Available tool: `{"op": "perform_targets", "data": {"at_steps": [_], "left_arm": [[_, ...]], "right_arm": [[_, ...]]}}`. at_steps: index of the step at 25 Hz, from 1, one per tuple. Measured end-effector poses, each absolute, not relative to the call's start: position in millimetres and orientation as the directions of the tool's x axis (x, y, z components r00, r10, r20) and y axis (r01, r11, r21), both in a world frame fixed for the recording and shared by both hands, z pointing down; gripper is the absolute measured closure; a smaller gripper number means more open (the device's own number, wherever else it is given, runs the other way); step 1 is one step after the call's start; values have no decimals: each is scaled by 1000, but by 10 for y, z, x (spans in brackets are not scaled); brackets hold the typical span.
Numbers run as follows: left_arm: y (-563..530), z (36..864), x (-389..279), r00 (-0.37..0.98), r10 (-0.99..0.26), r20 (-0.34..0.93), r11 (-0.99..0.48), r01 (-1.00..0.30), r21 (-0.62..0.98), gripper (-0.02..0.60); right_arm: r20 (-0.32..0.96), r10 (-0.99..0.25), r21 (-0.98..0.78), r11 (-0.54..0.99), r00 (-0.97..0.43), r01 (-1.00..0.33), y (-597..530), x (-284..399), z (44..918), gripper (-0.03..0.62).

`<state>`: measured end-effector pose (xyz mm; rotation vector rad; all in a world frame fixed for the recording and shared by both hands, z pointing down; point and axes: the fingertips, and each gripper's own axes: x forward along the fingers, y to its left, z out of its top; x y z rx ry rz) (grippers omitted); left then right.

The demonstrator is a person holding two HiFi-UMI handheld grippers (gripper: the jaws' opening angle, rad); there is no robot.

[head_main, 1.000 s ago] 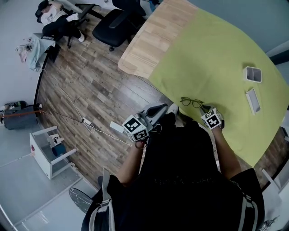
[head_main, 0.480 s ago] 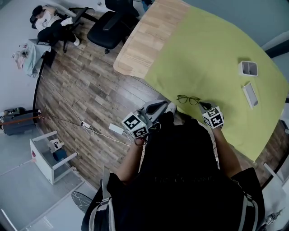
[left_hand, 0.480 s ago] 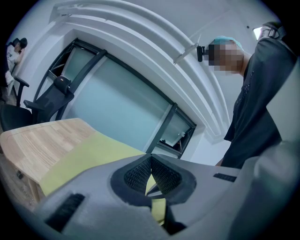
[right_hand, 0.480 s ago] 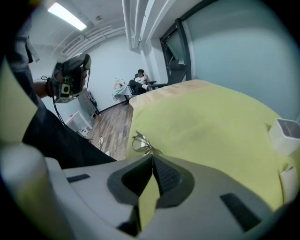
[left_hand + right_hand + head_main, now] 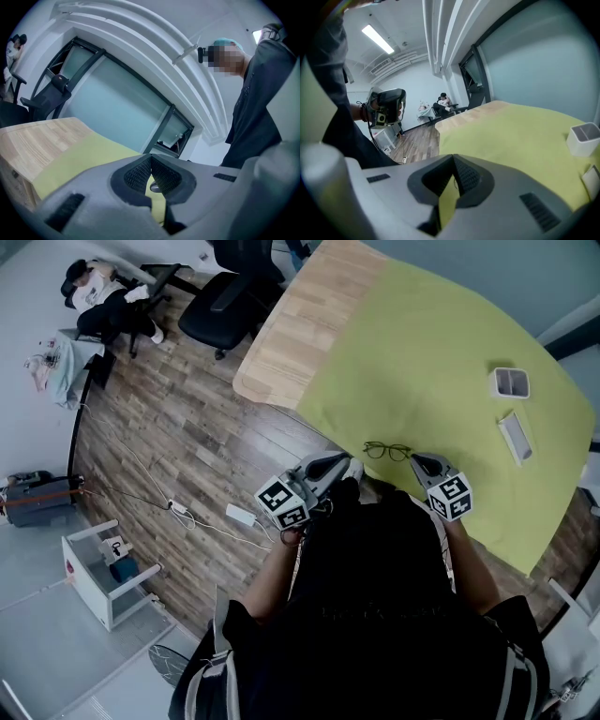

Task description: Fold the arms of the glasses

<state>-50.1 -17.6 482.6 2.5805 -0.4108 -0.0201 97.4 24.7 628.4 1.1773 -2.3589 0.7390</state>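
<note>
Glasses (image 5: 387, 451) lie on the yellow-green tablecloth (image 5: 441, 352), close to the table's near edge and between the two grippers. Whether their arms are open is too small to tell.

On the left, the left gripper (image 5: 339, 465) hangs at the table edge, near the glasses, with its jaws closed tip to tip on nothing. On the right, the right gripper (image 5: 417, 460) sits just beside the glasses, its jaws likewise together and empty. Further right, well apart, are a white box (image 5: 509, 382) and a flat white case (image 5: 514, 435).

The main hazard looks to be that edge: a nudge from closed jaws could slide the light glasses off onto the floor. A thin arm may also slip from the pads, or the cloth may bunch and drag the glasses along.
</note>
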Motion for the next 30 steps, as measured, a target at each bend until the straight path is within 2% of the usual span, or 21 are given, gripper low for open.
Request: {"op": "perform_targets", "data": {"at_steps": [20,25,30], "left_arm": [[-184,4681,-410,953,-295,70,-870,-298,393,563],[-188,4584,-361,952,-301,62,-896,-304,323,561],[-157,4497,-279,950,-293,106,-918,-310,245,561]], "right_arm": [[330,-729,-267,537,-599,-800,296,918,5462,563],[252,-758,-250,550,-602,-797,311,910,5244,562],[212,-768,-214,566,-604,-796,302,878,5049,560]]}}
